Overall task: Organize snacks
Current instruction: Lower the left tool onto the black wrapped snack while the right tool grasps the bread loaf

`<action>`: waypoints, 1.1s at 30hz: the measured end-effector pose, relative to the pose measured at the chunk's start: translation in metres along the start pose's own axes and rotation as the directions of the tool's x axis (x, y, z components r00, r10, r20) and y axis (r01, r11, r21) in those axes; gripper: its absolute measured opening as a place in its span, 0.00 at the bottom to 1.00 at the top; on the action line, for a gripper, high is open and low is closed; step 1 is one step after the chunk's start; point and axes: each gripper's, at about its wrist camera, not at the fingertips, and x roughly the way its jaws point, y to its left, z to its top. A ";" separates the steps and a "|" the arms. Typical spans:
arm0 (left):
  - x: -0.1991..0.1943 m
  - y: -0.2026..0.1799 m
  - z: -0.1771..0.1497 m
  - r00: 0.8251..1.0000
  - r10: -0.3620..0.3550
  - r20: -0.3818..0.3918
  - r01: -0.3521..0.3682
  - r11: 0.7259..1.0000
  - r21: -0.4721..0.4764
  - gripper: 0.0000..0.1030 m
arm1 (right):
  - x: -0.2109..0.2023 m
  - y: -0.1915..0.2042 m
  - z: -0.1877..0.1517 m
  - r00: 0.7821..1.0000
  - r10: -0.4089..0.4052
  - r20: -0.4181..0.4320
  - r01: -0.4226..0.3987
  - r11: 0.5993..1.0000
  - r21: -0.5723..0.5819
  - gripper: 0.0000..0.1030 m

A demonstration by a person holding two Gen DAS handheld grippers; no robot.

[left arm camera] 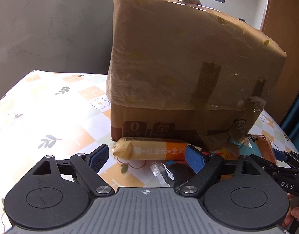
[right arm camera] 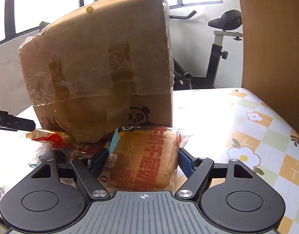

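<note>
A tan and orange snack bar (left arm camera: pixel 149 150) lies crosswise on the table against the foot of a taped cardboard box (left arm camera: pixel 178 58). My left gripper (left arm camera: pixel 147 157) stands open just in front of the bar. A small clear and dark wrapper (left arm camera: pixel 165 173) lies between its fingers, untouched. A bagged bread loaf with red print (right arm camera: pixel 145 156) rests on the table against the box (right arm camera: pixel 98 68). My right gripper (right arm camera: pixel 143 159) straddles the loaf, its pads close to the sides without visibly squeezing the bag. The right gripper (left arm camera: pixel 282 156) also shows at the far right of the left wrist view.
More wrapped snacks with a red wrapper (right arm camera: pixel 53 140) are heaped at the box's foot, between the two grippers. The left gripper's fingers (right arm camera: pixel 12 122) reach in from the left. The flowered tablecloth (right arm camera: pixel 256 136) stretches right. An exercise bike (right arm camera: pixel 217 58) and a wooden panel (right arm camera: pixel 270 48) stand behind.
</note>
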 end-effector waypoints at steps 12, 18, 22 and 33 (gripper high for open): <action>-0.001 -0.022 -0.035 0.998 -0.012 -0.054 0.012 1.000 -0.006 0.80 | -0.004 -0.008 0.000 0.999 0.041 0.003 -0.041 0.999 0.007 0.70; 0.021 -0.037 -0.028 0.997 -0.013 -0.081 0.014 1.000 0.011 0.80 | -0.003 -0.007 -0.001 0.999 0.041 0.003 -0.041 0.999 0.010 0.70; 0.036 -0.043 -0.027 0.997 0.034 -0.071 -0.033 0.999 0.018 0.78 | -0.003 -0.006 -0.001 0.999 0.045 0.002 -0.045 0.999 0.008 0.70; 0.023 -0.032 -0.048 0.998 0.025 -0.053 -0.026 1.000 -0.015 0.58 | -0.003 -0.006 0.000 0.999 0.049 0.000 -0.049 0.999 0.012 0.70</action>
